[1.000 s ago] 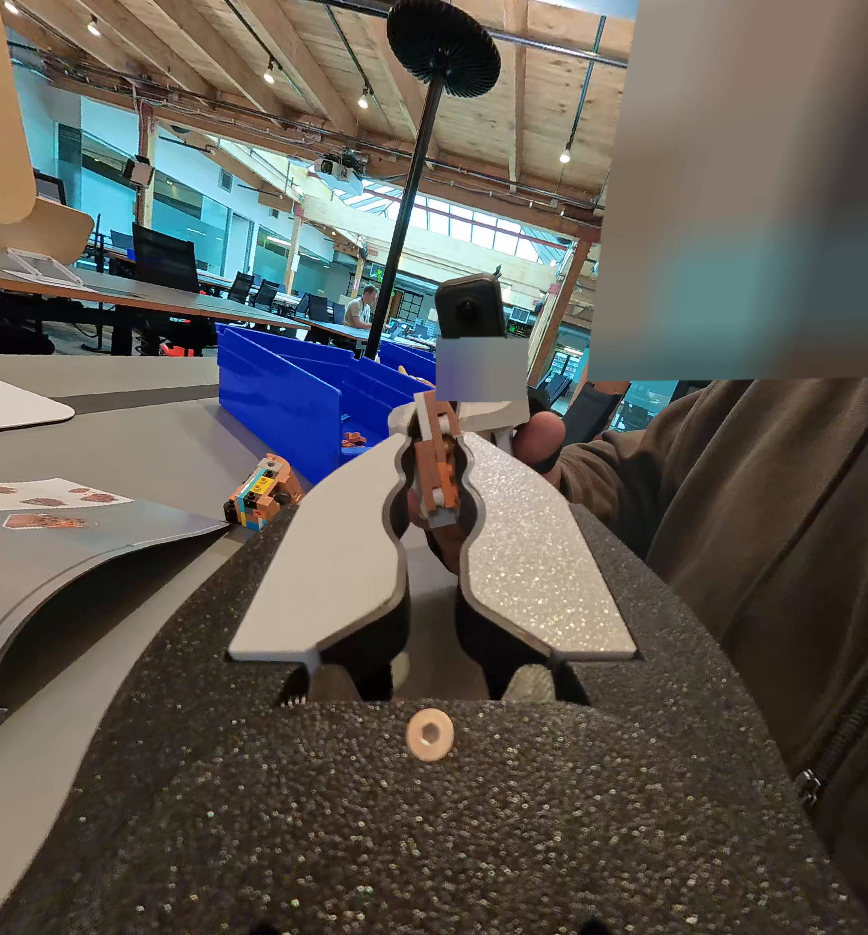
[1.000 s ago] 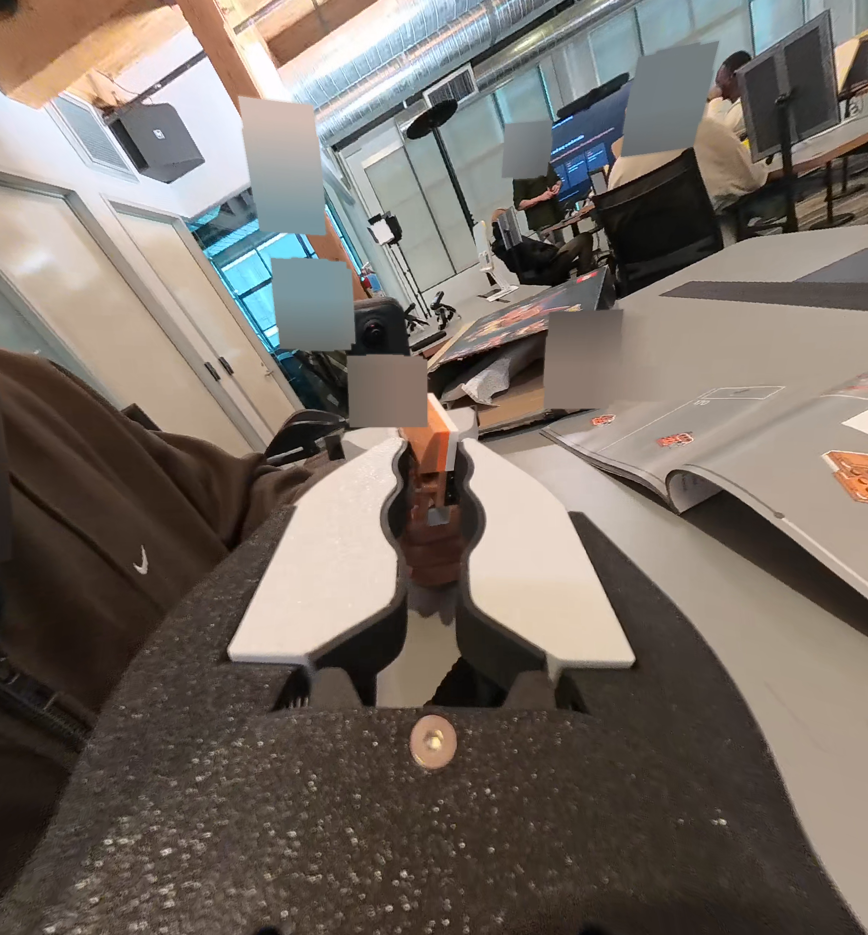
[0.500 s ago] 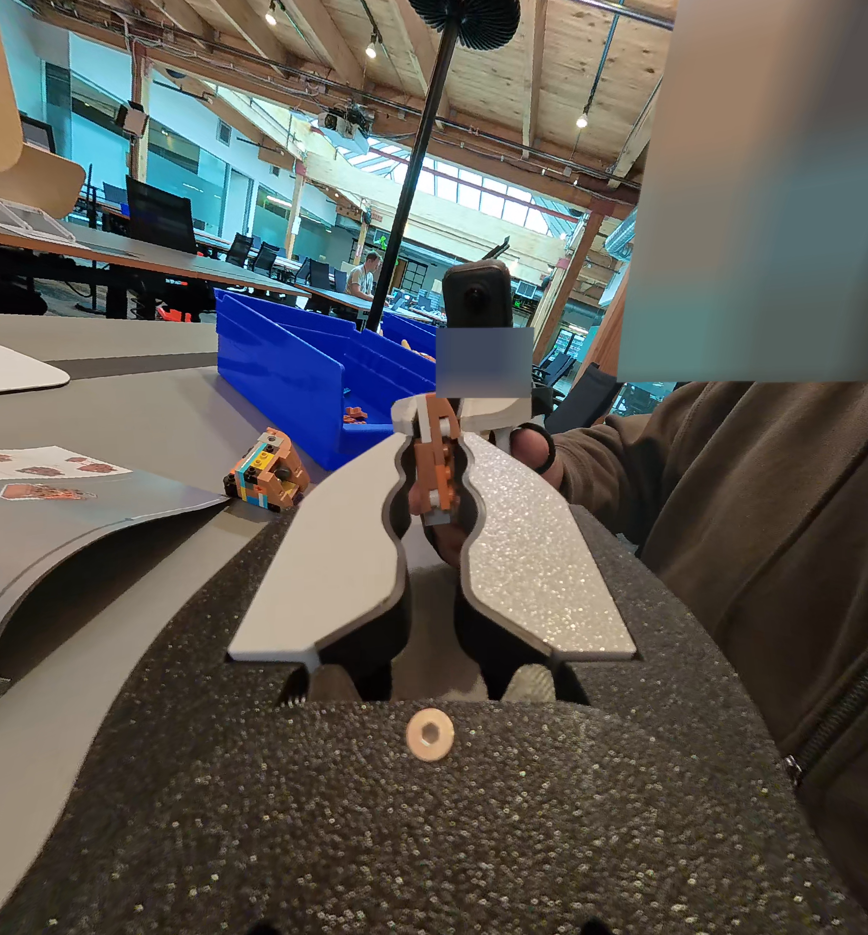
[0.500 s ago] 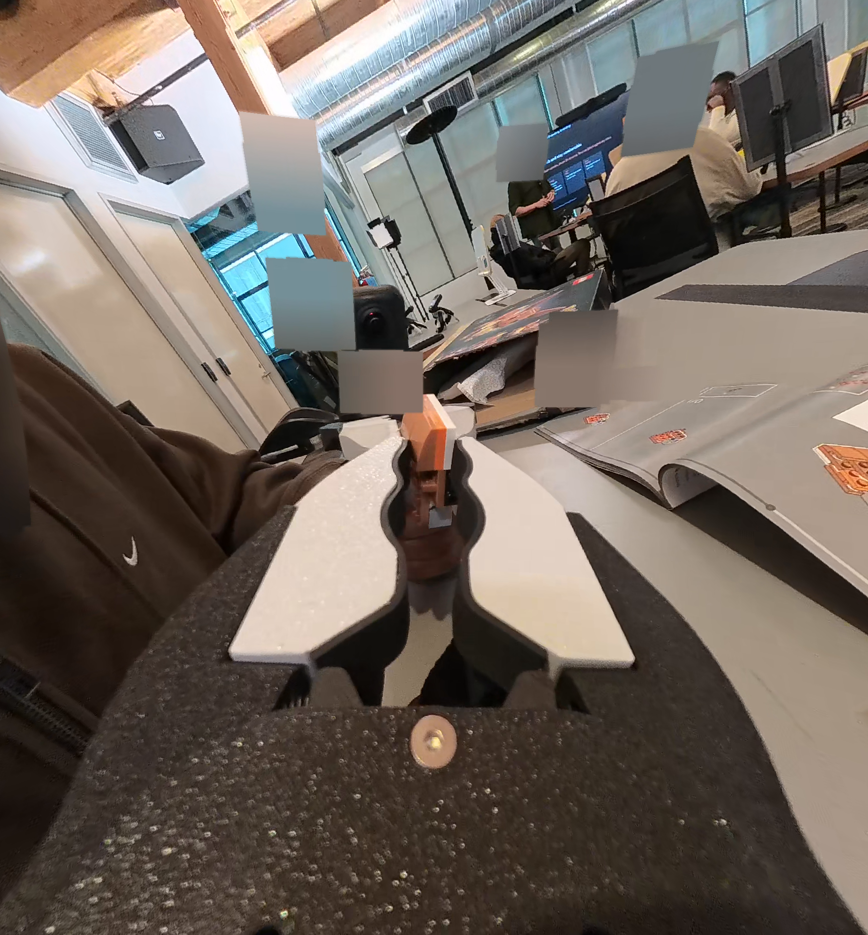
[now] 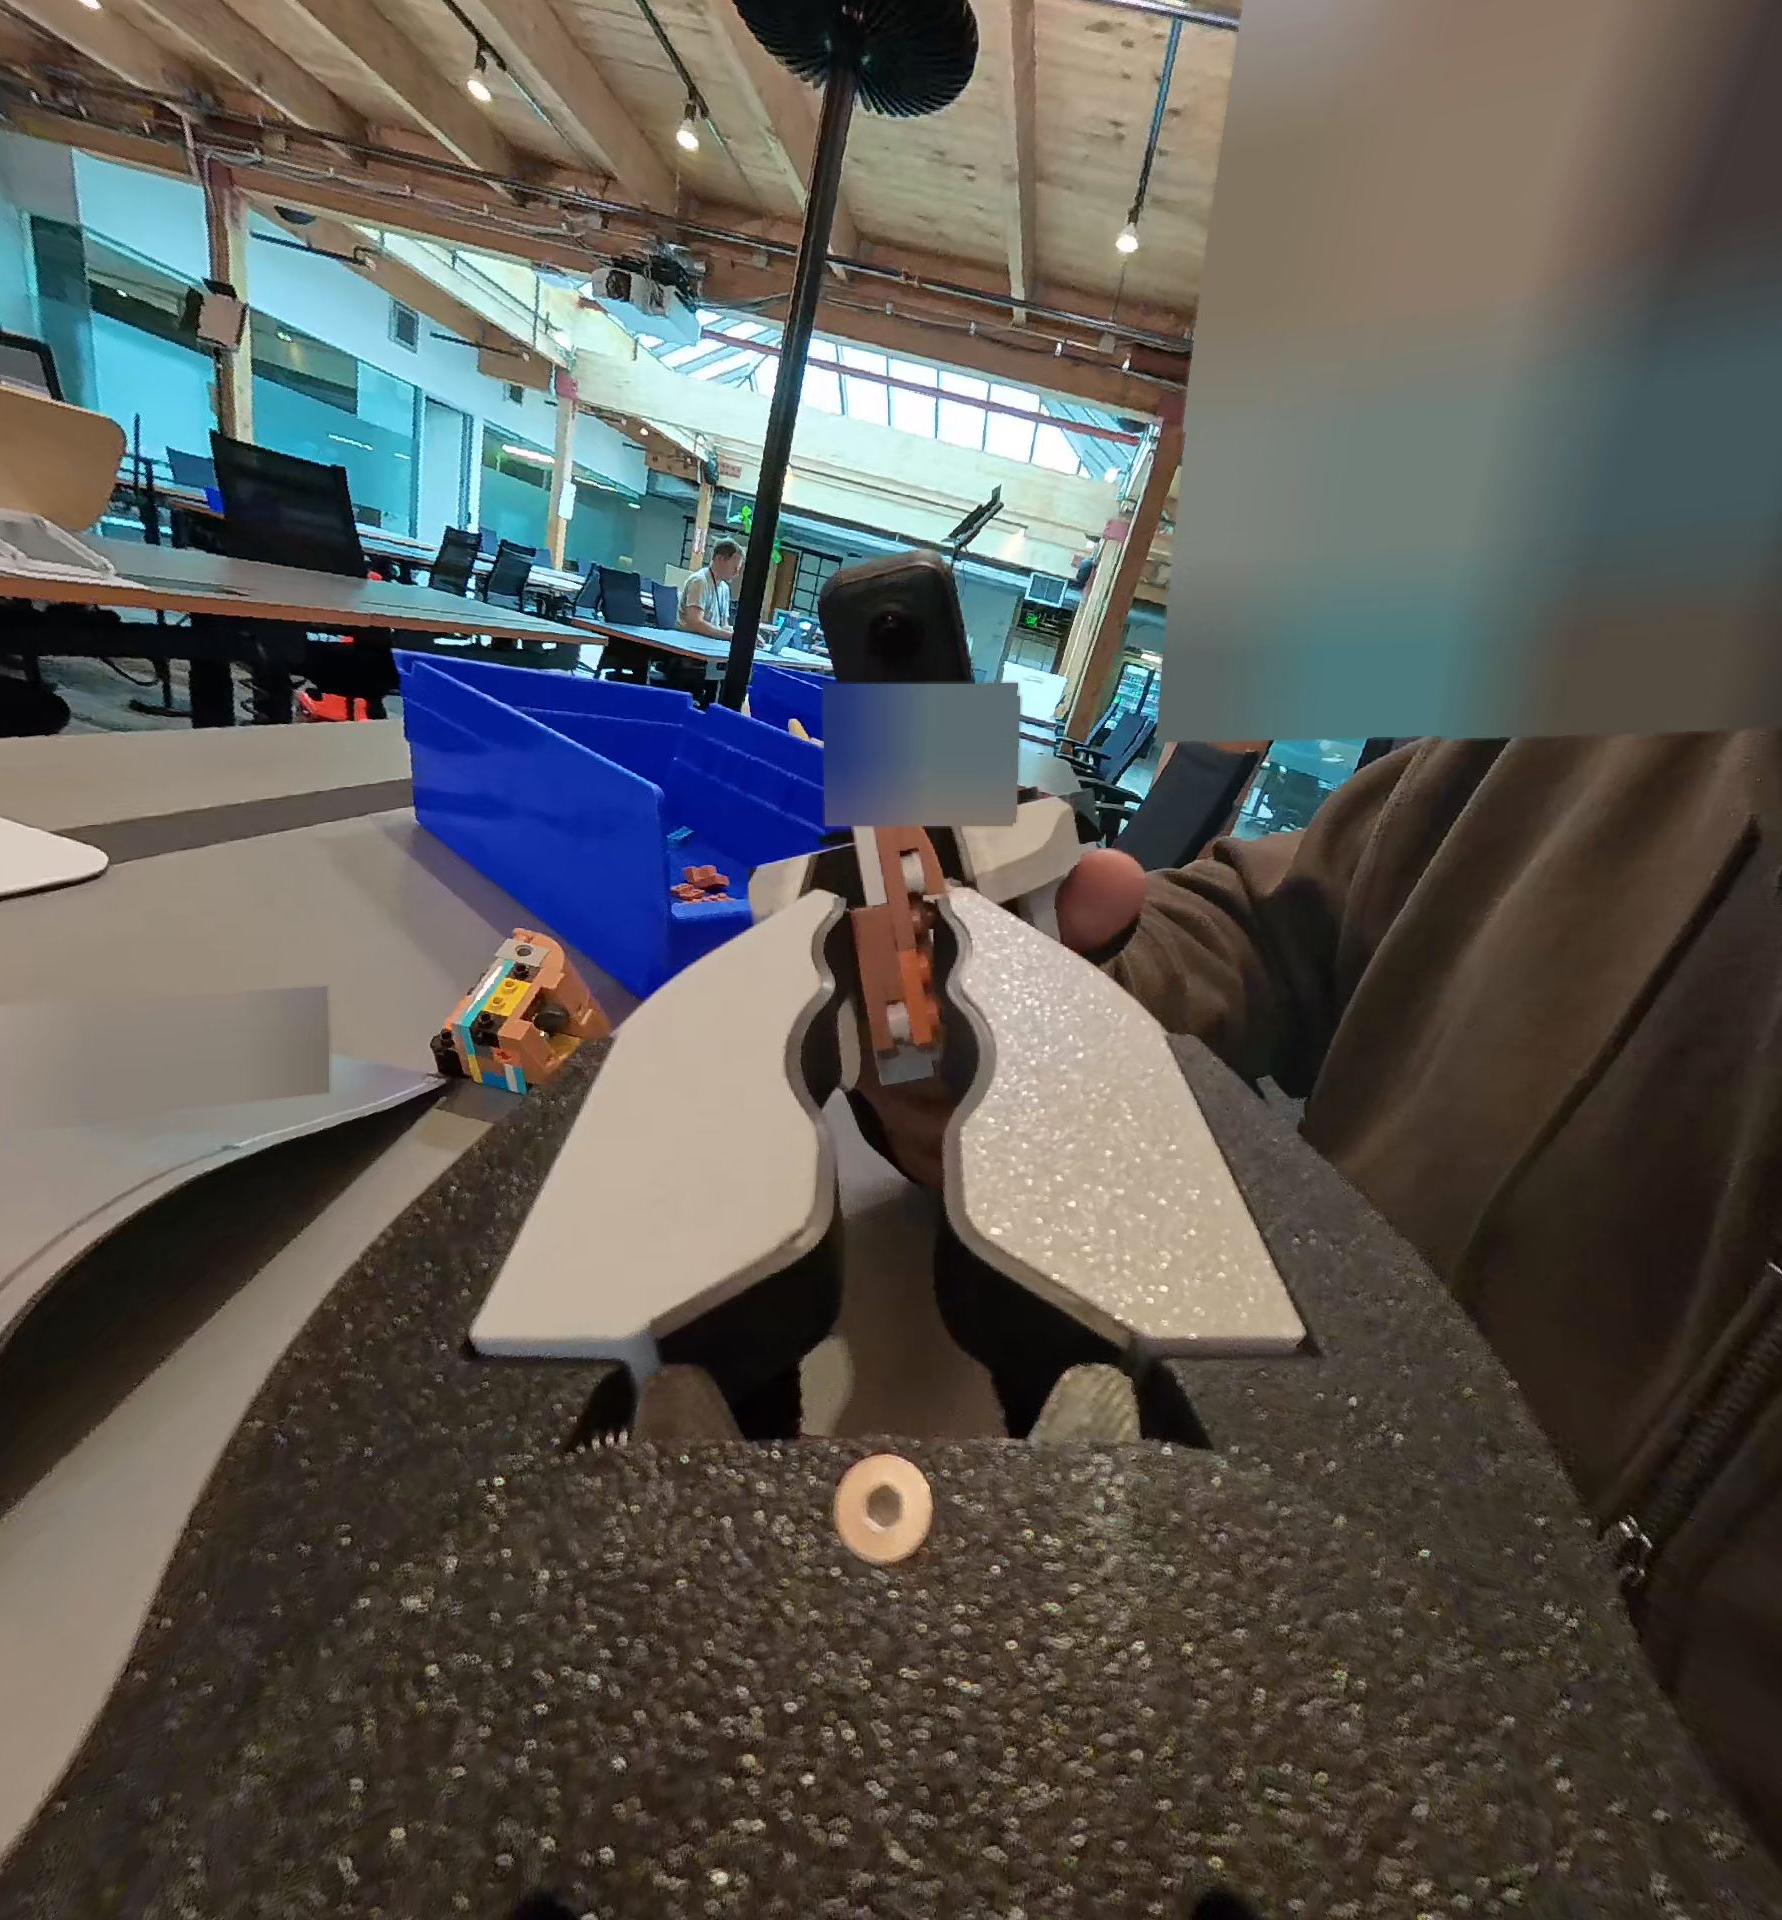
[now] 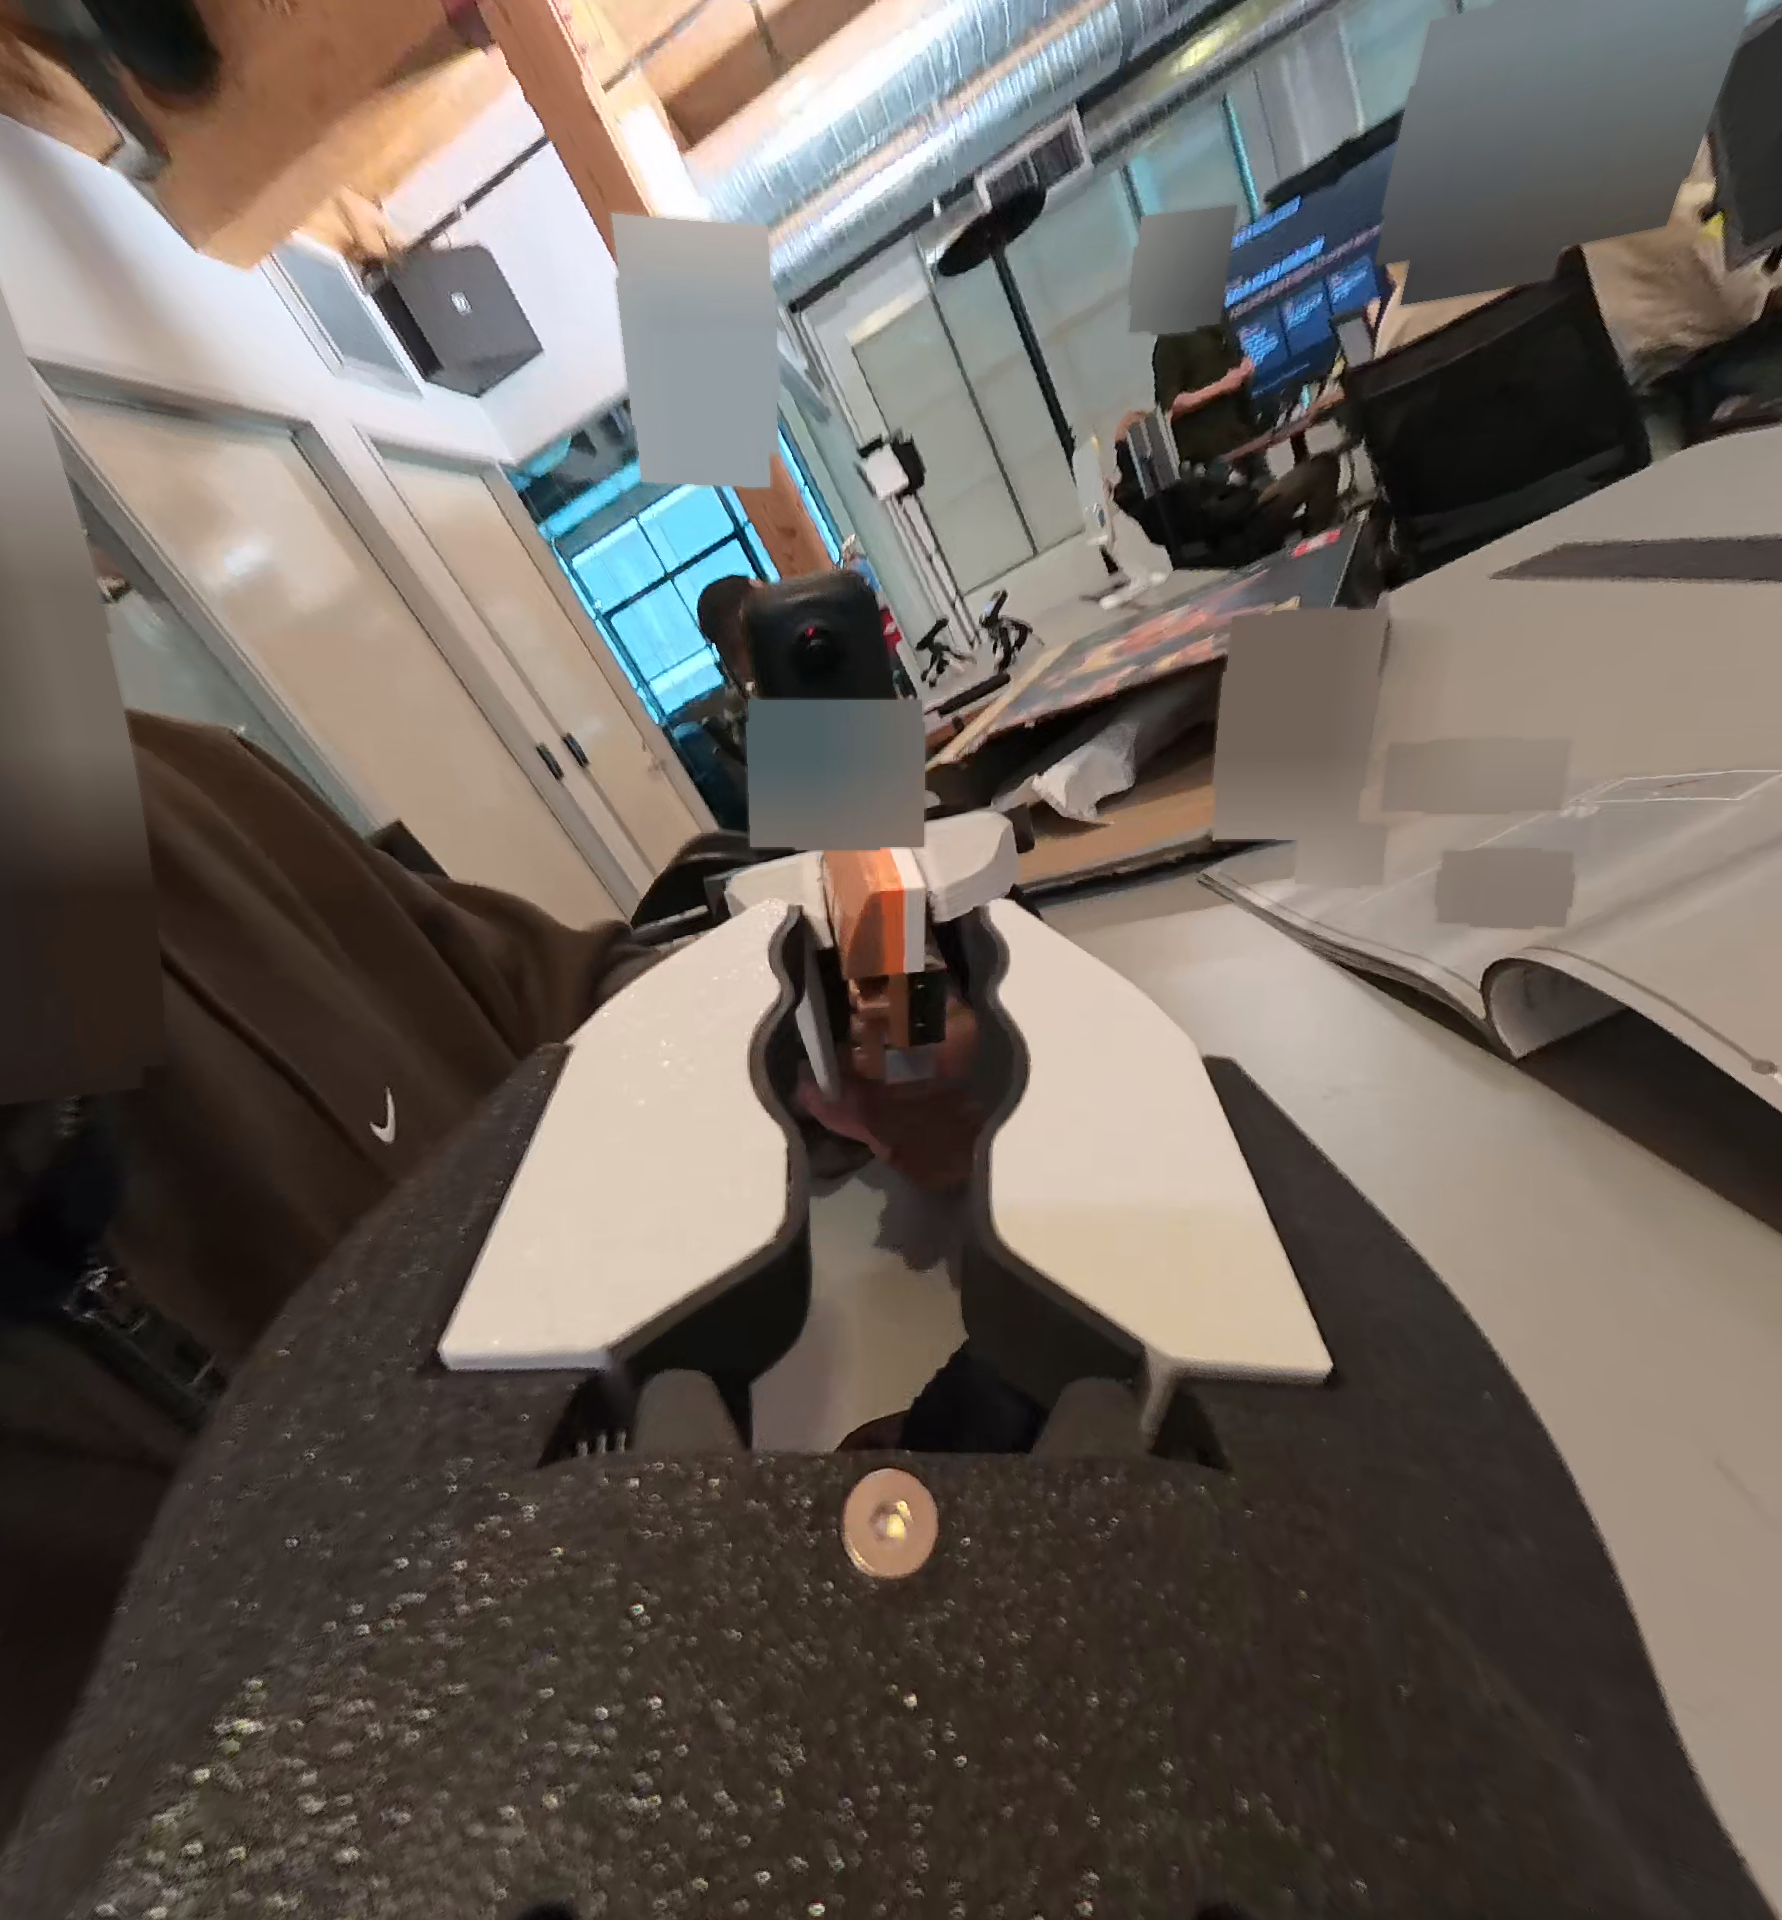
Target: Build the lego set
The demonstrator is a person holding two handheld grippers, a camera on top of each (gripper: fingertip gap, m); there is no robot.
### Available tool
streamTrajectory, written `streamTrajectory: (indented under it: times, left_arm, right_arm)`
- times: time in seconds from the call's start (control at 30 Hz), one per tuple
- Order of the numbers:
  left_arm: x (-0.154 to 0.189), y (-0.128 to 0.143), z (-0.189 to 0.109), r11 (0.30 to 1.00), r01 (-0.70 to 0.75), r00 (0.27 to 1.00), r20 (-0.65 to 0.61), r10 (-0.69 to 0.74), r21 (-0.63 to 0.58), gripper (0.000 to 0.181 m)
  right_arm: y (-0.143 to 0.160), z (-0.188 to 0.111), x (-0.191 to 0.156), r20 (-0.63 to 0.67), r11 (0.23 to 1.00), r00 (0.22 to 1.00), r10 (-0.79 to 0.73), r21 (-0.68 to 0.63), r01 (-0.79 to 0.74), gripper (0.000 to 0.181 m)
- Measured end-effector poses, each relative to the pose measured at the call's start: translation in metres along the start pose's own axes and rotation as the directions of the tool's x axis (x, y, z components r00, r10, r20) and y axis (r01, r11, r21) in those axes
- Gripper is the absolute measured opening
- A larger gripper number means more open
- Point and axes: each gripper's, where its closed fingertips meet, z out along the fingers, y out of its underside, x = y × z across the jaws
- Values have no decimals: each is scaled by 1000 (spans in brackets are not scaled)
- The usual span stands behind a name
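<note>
A small orange, brown and white lego assembly (image 5: 902,977) is held in the air between my two grippers, which face each other tip to tip. My left gripper (image 5: 892,920) is shut on its near end. The right gripper's white fingers (image 5: 1022,847) show just behind it. In the right wrist view my right gripper (image 6: 892,920) is shut on the same assembly (image 6: 871,914), with an orange block on top and a white plate on its left side. The left gripper's fingers (image 6: 970,857) show behind it.
A small orange, teal and yellow lego build (image 5: 513,1013) lies on the grey table (image 5: 191,894). Blue parts bins (image 5: 554,800) stand behind it with loose bricks inside. An open instruction booklet (image 5: 139,1195) lies to the left; it also shows in the right wrist view (image 6: 1593,935). The person's brown jacket (image 5: 1541,1091) is close by. My two grippers' fingertips are within a few centimetres of each other.
Both grippers stay shut on the assembly. The assembly has tilted between the jaws, and the right gripper has rolled and shifted, so its view is tilted and slightly blurred.
</note>
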Motion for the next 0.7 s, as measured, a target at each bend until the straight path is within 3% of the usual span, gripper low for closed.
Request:
streamTrajectory:
  times: [0.23,0.5,0.7]
  left_arm:
    - [1,4,0,998,-44,999,7,45,-34,15]
    - [3,5,-1,999,-29,1000,-8,29,-42,15]
    - [-32,13,-6,996,35,983,181,-20,-81,15]
  right_arm:
    - [-6,-4,-2,13,999,1000,-17,46,16,16]
    - [-5,-4,-4,54,999,999,-2,45,-1,13]
    - [1,-7,39,-177,991,978,113,-48,-123,19]
